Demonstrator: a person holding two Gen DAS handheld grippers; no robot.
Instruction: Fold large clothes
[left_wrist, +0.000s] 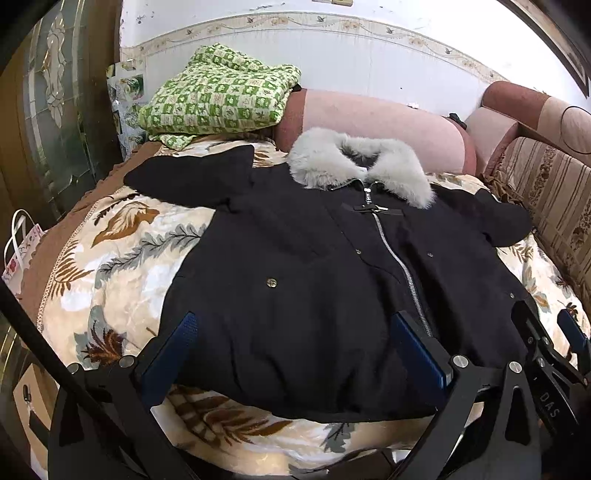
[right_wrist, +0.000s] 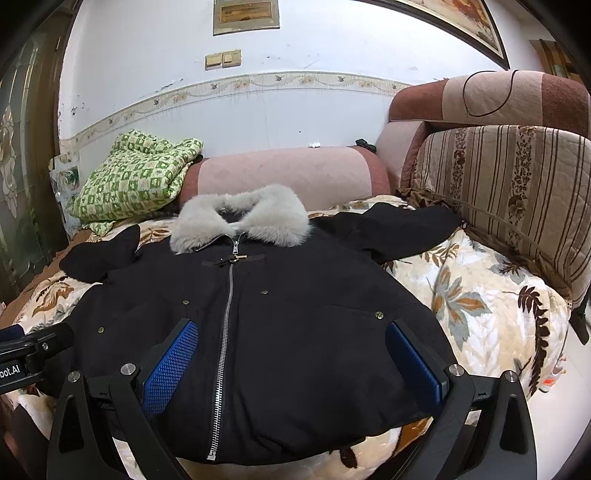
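Note:
A black zip-up coat (left_wrist: 303, 266) with a grey fur collar (left_wrist: 354, 162) lies face up, spread flat on a leaf-patterned blanket (left_wrist: 122, 251); its sleeves stick out to both sides. It also shows in the right wrist view (right_wrist: 280, 317), with the collar (right_wrist: 240, 218) at the far end. My left gripper (left_wrist: 295, 332) is open and empty, hovering over the coat's lower left half. My right gripper (right_wrist: 291, 339) is open and empty over the coat's lower middle, by the zipper (right_wrist: 227, 317). The right gripper also shows at the right edge of the left wrist view (left_wrist: 546, 328).
A folded green checked quilt (left_wrist: 218, 96) lies at the far left on a pink sofa arm (left_wrist: 369, 125). A striped sofa back cushion (right_wrist: 509, 192) runs along the right. A glass door (left_wrist: 55, 110) stands left, with a paper bag (left_wrist: 22, 251) by the blanket edge.

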